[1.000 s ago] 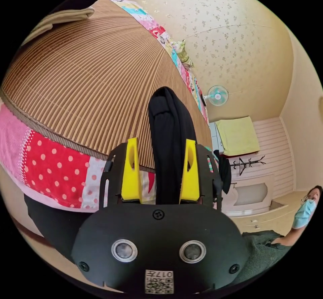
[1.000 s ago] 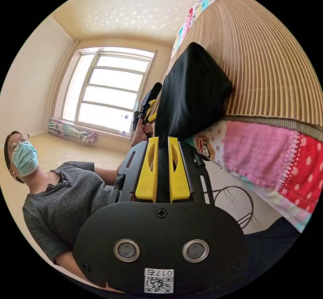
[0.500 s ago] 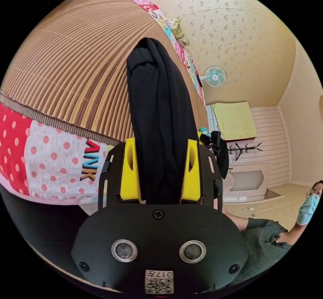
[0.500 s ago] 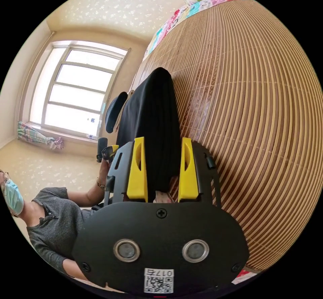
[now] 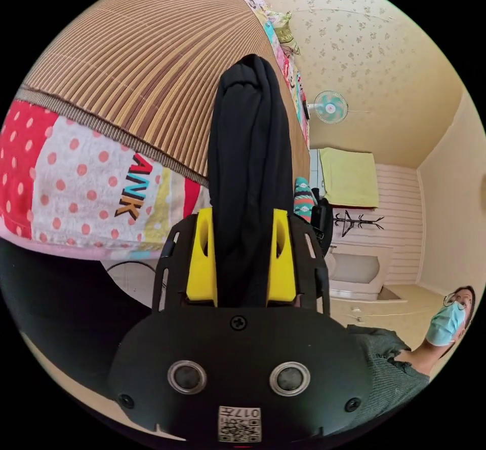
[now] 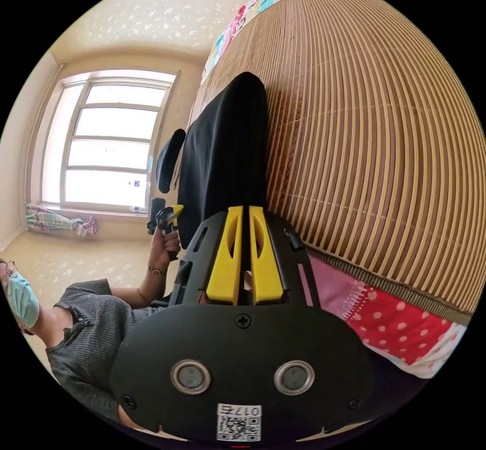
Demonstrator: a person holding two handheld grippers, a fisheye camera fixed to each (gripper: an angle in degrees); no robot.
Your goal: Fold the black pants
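black pants point(image 5: 250, 176) | step: carrying a gathered fold over the bed mat point(image 5: 136, 60) | left claw point(image 5: 242, 262) clamps a thick bundle, centre frame | right claw point(image 6: 242, 262) nearly closed, pinching an edge | next: lay it flat, then let go

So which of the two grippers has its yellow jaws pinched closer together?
The right gripper: its jaws nearly meet on the black pants, while the left gripper holds a thick bunch.
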